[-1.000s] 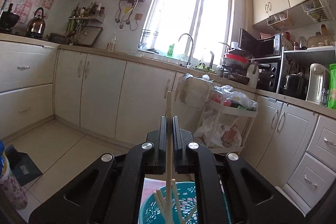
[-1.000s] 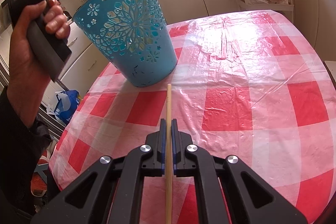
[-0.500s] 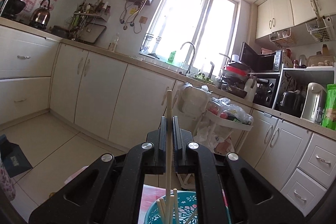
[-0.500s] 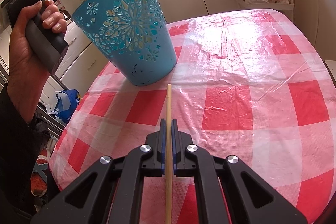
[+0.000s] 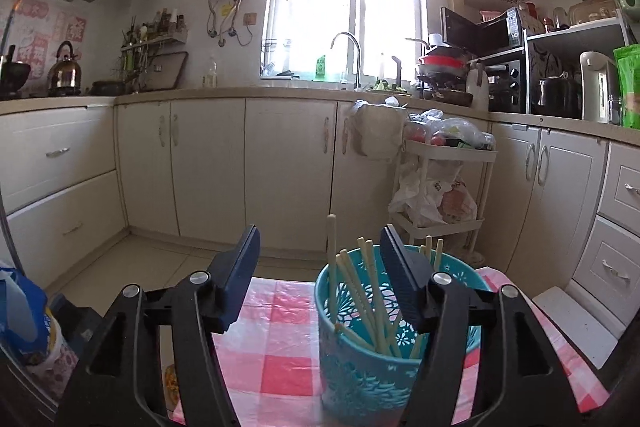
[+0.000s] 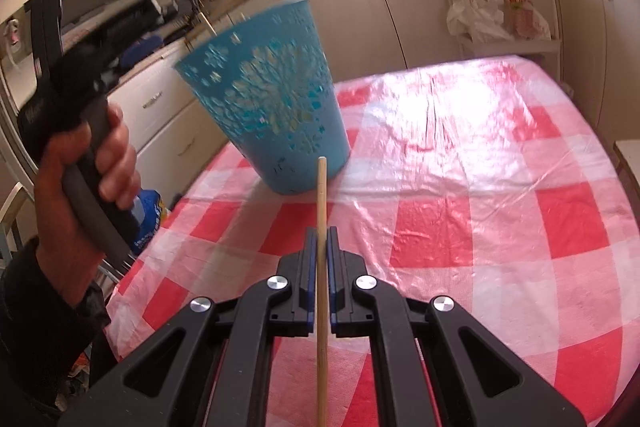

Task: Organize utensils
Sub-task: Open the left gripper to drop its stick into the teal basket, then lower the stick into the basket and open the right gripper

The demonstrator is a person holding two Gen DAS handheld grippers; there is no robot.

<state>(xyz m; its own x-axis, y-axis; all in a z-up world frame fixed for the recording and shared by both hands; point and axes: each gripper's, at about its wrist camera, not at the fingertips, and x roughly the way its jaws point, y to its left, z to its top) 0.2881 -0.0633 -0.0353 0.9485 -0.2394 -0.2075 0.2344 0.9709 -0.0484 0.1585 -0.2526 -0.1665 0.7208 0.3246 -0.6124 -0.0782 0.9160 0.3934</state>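
My left gripper (image 5: pixel 320 259) jaws just been opening, nothing btwn them; pale wooden chopsticks (image 5: pixel 360 295) stand in teal perforated plastic basket (image 5: pixel 360 379), lower centre, on red-white checked tablecloth (image 6: pixel 480 227). Right gripper (image 6: pixel 319 259) pinches single wooden chopstick (image 6: pixel 321 211), centre frame.

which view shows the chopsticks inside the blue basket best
The left wrist view: it looks down past the open left gripper into the perforated blue plastic basket, showing the pale wooden chopsticks leaning inside. The right wrist view shows only the basket's outside wall and a tip or two above its rim.
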